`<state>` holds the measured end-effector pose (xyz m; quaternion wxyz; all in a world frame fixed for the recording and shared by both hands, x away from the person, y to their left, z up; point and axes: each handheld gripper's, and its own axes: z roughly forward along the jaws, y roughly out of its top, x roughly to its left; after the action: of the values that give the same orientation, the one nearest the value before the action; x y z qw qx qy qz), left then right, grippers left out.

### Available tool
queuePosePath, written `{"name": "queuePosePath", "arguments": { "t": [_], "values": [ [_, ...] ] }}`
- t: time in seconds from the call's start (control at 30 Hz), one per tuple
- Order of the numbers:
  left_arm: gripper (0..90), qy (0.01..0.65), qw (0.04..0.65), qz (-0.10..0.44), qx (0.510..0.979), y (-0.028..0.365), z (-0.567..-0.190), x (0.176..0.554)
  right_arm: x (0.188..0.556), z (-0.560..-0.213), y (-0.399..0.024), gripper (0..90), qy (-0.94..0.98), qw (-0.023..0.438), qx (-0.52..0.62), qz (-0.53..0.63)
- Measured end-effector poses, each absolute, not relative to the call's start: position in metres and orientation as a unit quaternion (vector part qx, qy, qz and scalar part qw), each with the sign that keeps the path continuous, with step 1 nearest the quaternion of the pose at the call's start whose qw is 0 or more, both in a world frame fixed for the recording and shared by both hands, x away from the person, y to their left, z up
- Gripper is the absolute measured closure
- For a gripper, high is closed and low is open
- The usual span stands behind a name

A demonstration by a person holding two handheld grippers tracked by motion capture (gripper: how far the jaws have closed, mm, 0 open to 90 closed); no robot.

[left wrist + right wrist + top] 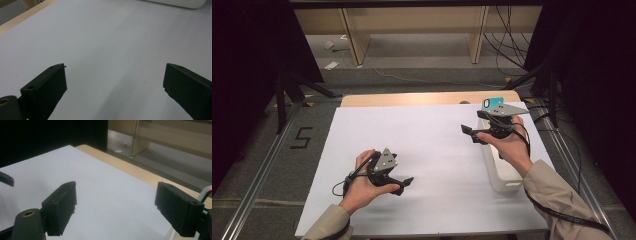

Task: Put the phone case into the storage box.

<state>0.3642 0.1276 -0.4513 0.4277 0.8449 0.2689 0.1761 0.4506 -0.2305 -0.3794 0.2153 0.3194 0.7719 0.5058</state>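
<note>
My left gripper [404,185] rests low over the near left of the white sheet [432,150], held in a hand with its jaws pointing right. In the left gripper view its jaws [115,82] stand wide apart over bare sheet with nothing between them. My right gripper [469,134] hovers at the right side, jaws pointing left, just above the far end of a white bin [502,172]. Its jaws [115,205] are open and hold nothing. A teal rectangular thing [492,103] shows just behind its grey plate; what it rests on I cannot tell.
The white sheet covers most of a wooden table, whose bare far edge [422,98] shows beyond it. The long white bin lies along the right edge, its rim [175,3] at the top of the left gripper view. Black stands, cables and wooden shelving stand beyond the table.
</note>
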Motion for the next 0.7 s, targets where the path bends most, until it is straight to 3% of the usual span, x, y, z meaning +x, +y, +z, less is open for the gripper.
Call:
{"name": "queuePosePath", "arguments": {
  "t": [0.7],
  "values": [
    [4.2, 0.27, 0.428, 0.177, 0.844, 0.129, -0.451, 0.364, 0.428, -0.385, -0.217, 17.1, 0.802, 0.174, 0.283, 0.497]
  ]
}}
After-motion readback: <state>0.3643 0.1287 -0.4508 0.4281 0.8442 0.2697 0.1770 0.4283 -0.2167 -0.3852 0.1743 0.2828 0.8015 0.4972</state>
